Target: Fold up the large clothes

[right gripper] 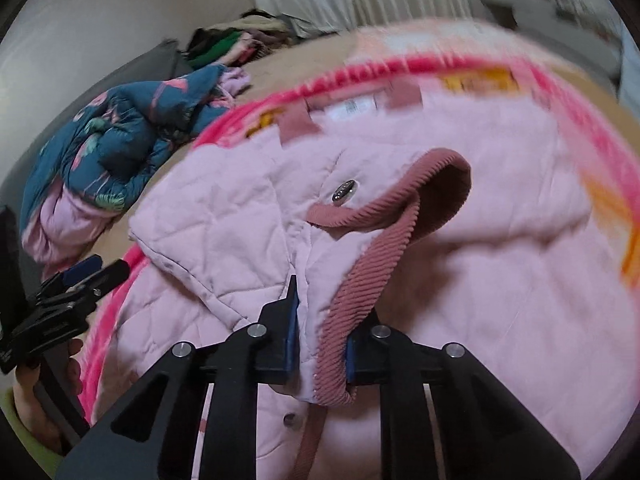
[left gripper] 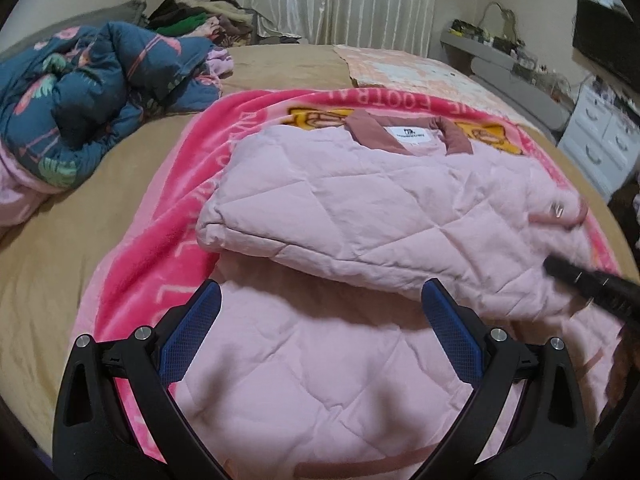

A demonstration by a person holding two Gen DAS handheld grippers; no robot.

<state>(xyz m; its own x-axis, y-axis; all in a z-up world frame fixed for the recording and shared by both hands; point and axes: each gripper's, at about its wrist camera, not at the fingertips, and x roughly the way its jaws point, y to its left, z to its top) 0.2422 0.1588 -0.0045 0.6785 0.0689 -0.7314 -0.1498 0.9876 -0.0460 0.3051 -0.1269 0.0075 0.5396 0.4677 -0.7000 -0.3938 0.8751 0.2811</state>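
A pale pink quilted jacket [left gripper: 360, 200] lies on a bright pink blanket [left gripper: 160, 208] on the bed, its left side folded in and its dusty-pink collar [left gripper: 400, 124] at the far end. My left gripper [left gripper: 322, 284] hovers open over the jacket's near part with nothing between its blue pads. My right gripper [right gripper: 324, 320] is shut on the sleeve end, pinching the ribbed dusty-pink cuff [right gripper: 372, 272] and the pink fabric beside it, lifted off the jacket [right gripper: 500, 280]. A blurred black part of the right gripper [left gripper: 580, 280] shows at the right of the left wrist view.
A crumpled blue floral duvet [left gripper: 80, 92] lies at the left on the tan sheet [left gripper: 60, 260]. A pile of clothes [left gripper: 200, 20] sits at the far left corner by the curtain. White drawers [left gripper: 600, 136] stand right of the bed. A hand [right gripper: 40, 392] holds the left gripper [right gripper: 80, 280].
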